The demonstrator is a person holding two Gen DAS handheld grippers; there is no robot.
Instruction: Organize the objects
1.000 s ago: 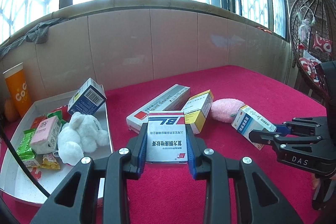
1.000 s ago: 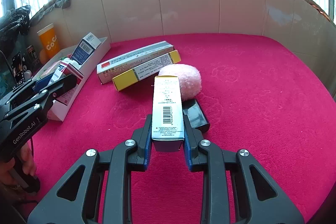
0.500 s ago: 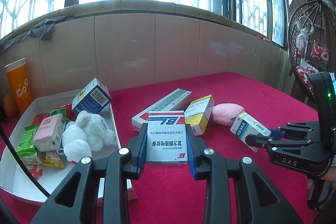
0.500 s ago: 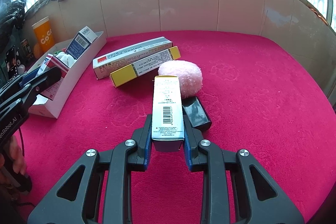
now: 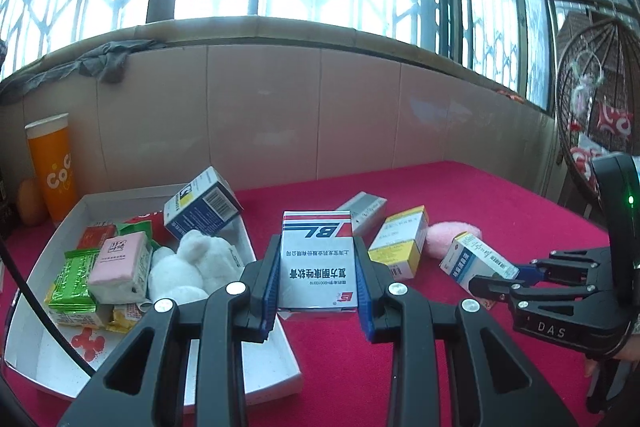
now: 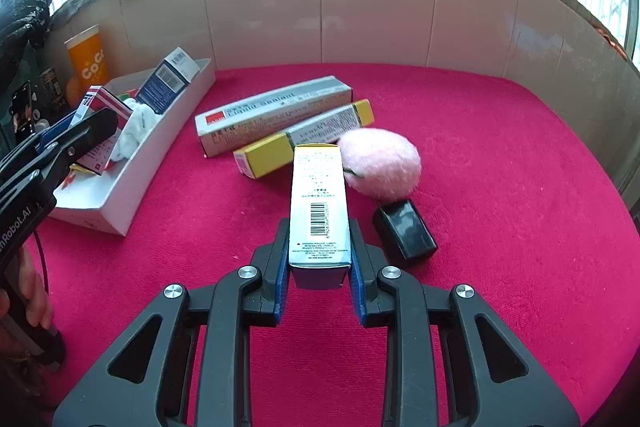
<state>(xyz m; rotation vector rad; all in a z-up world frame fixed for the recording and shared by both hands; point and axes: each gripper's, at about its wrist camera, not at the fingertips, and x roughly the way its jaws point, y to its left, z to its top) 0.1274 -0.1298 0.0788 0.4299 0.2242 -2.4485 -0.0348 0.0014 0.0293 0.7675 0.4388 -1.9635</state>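
Note:
My left gripper [image 5: 318, 277] is shut on a white medicine box with a red and blue BL mark [image 5: 318, 259], held above the right edge of the white tray [image 5: 256, 383]. My right gripper [image 6: 319, 261] is shut on a long white and blue box with a barcode [image 6: 319, 203], held above the red cloth. The right gripper with its box also shows in the left wrist view [image 5: 502, 277]. The left gripper with its box shows in the right wrist view [image 6: 86, 131] over the tray [image 6: 132, 187].
The tray holds snack packs, a pink box [image 5: 120, 263], a white plush toy [image 5: 188, 267] and a blue box [image 5: 202, 213]. On the red cloth lie a grey sealant box [image 6: 272, 111], a yellow box [image 6: 304, 137], a pink plush [image 6: 382, 163] and a black block [image 6: 404, 229]. An orange cup [image 5: 52, 165] stands behind.
My left gripper has lifted and moved left with the BL box, from over the cloth to the tray's right edge. The right gripper keeps hold of its box, lifted slightly.

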